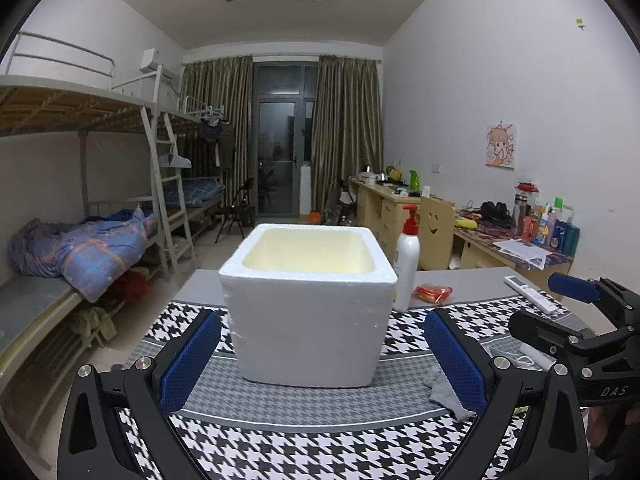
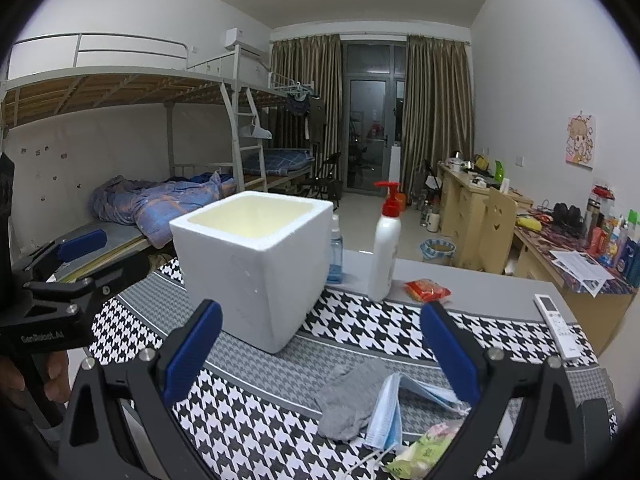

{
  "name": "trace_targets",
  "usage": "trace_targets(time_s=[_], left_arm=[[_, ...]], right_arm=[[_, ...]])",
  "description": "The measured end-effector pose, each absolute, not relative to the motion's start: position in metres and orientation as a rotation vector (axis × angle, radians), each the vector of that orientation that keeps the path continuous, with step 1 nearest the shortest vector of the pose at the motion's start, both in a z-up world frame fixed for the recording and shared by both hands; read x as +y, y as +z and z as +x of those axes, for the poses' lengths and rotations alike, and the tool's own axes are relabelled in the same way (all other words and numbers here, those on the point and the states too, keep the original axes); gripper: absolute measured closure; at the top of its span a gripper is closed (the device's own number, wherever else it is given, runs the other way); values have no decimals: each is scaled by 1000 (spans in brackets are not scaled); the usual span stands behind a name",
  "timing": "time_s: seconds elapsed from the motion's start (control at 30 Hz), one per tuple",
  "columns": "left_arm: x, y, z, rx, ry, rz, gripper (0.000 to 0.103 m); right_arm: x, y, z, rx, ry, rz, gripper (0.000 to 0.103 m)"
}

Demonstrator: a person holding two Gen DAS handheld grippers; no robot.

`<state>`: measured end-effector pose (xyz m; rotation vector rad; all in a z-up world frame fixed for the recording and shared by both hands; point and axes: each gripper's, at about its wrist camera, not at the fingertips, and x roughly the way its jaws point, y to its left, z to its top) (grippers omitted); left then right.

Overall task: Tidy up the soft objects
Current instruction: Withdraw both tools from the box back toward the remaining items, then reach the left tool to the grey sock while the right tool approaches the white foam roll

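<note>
A white foam box (image 1: 308,304) stands open-topped on the houndstooth cloth (image 1: 320,452); it also shows in the right wrist view (image 2: 256,264). My left gripper (image 1: 322,356) is open and empty, its blue pads on either side of the box, just short of it. My right gripper (image 2: 320,352) is open and empty above a grey sock (image 2: 348,396), a blue face mask (image 2: 390,408) and a green tissue pack (image 2: 424,448). The sock also shows in the left wrist view (image 1: 444,392). The right gripper appears at the right of the left view (image 1: 580,312).
A white pump bottle (image 2: 386,252), a blue spray bottle (image 2: 335,252), a red snack packet (image 2: 427,290) and a white remote (image 2: 558,326) lie behind and right of the box. Bunk beds stand left, desks right.
</note>
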<state>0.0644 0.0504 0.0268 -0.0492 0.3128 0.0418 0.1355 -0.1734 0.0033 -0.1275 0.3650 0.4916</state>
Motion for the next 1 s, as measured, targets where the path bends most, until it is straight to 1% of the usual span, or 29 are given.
trace_targets(time_s=[0.17, 1.0], left_arm=[[40, 15, 67, 336, 19, -52, 1], [-13, -4, 92, 426, -133, -12, 1]], right_arm=[[-180, -3, 132, 370, 466, -135, 2], [-236, -25, 137, 451, 317, -94, 2]])
